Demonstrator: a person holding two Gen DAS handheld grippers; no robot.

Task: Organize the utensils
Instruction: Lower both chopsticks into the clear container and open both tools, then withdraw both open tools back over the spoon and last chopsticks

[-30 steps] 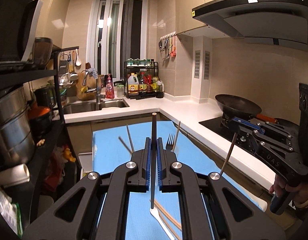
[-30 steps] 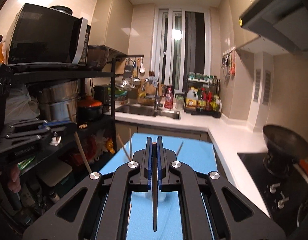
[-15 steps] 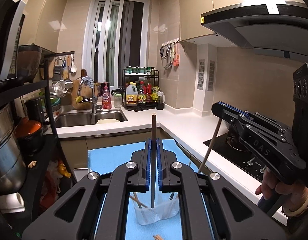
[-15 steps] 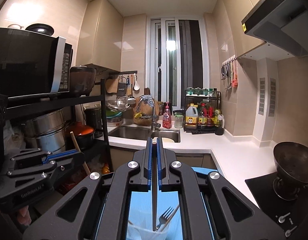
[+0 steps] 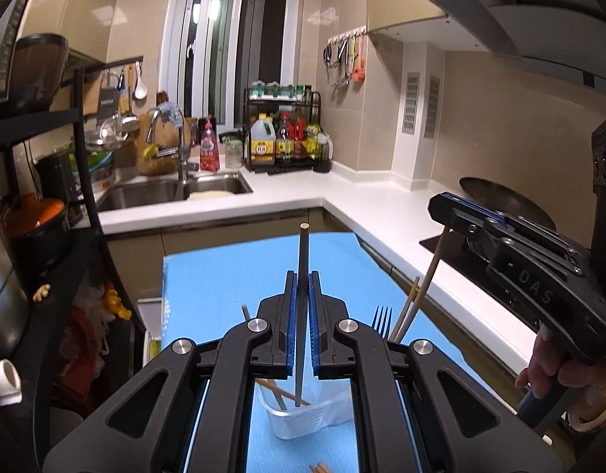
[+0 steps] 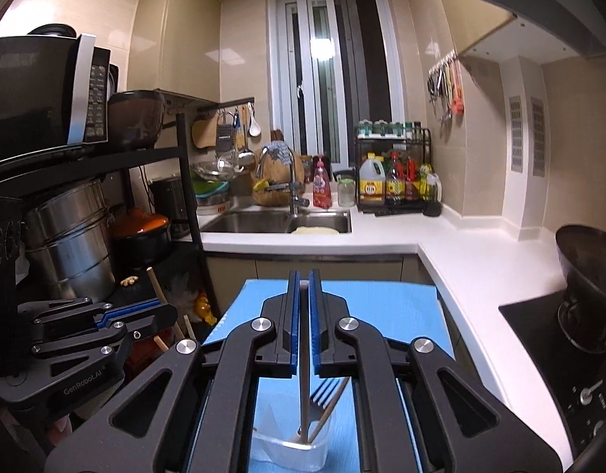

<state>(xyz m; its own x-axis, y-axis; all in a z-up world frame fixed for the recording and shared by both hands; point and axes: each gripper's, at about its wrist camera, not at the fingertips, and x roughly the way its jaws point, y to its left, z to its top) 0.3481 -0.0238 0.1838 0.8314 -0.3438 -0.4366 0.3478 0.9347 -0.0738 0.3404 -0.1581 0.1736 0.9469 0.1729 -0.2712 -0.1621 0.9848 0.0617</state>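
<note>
The left tool (image 5: 302, 276) is clamped on a dark chopstick (image 5: 303, 252). The stick stands upright, its pale-capped end above the pads and its lower tip inside a clear container (image 5: 299, 423) just below the tool. The right tool (image 6: 303, 276) has just been easing apart. A pale chopstick (image 6: 303, 386) stands between its blue pads with a slight gap either side, its tip resting in the same container. A fork (image 5: 383, 319) and wooden chopsticks (image 5: 411, 307) lean in the container, right of the left tool.

The container sits on a blue mat (image 5: 224, 276) covering the table. Ahead of both tools run a white worktop (image 5: 382, 213), a steel sink (image 5: 153, 193) and a bottle rack (image 5: 283, 138). A dark wok (image 5: 500, 197) sits to the right, and a shelf with steel pots (image 6: 70, 244) to the left.
</note>
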